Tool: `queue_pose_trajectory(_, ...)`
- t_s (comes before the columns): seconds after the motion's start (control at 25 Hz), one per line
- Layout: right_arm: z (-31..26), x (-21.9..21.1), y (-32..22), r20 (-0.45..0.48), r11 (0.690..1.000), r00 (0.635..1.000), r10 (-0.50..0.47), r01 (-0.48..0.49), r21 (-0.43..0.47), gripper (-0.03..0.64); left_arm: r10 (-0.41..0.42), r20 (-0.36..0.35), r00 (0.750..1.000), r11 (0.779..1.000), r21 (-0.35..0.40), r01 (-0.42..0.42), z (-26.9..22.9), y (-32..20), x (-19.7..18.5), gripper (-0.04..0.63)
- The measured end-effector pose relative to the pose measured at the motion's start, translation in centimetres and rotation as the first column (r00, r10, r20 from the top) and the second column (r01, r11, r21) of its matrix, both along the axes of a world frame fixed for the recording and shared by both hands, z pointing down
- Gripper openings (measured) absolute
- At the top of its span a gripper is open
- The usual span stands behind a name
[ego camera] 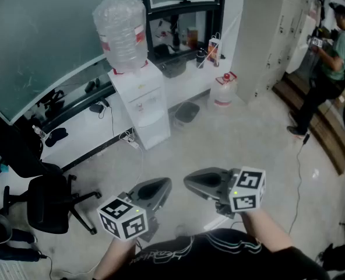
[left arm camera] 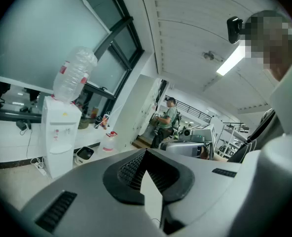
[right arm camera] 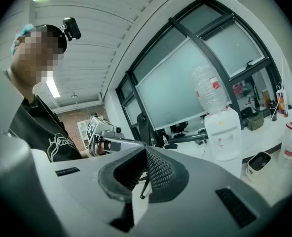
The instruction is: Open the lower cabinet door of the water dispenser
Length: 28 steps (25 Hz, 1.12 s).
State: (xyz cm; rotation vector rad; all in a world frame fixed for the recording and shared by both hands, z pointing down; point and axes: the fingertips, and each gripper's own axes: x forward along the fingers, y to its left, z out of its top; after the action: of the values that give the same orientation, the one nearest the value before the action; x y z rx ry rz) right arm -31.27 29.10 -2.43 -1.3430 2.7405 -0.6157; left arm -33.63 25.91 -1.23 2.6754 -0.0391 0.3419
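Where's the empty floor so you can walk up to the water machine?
The pale floor in front of the water dispenser is bare and wide. It is crowded round the sides: cables at its base on the chair side, the black bin and red-capped jug on the other side, and the office chair further off.

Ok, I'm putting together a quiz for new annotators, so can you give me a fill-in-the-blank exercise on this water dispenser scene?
1. A clear upturned ____ sits on top of the water dispenser.
2. The lower cabinet door of the water dispenser is ____.
3. The left gripper and the right gripper, held well short of the dispenser, both have their jaws ____.
4. At the left of the head view stands a black office ____.

Missing words: bottle; closed; shut; chair.
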Motion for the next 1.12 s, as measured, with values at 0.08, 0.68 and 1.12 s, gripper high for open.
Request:
queue_pose_trajectory(0.08,-0.1,-0.4,-0.3,-0.001,1.0,1.0,0.004,-0.004,0.005,0.012,0.005,-0.003,1.0,1.0,-0.001,-0.005,-0.1,-0.3,-0.2,0.0)
queue_pose_trajectory(0.68,0.1,-1.4,-2.5,-0.028,0.996,0.996,0.088,-0.088,-0.009,0.014,0.029,-0.033,0.999,1.0,-0.002,-0.029,0.0,-2.4,-1.6,0.0)
queue_pose_trajectory(1.12,1.3,3.4,-3.0,0.012,0.991,0.992,0.126,-0.126,-0.038,0.014,0.039,0.009,0.999,0.999,-0.033,-0.039,1.4,-3.1,3.1,0.0)
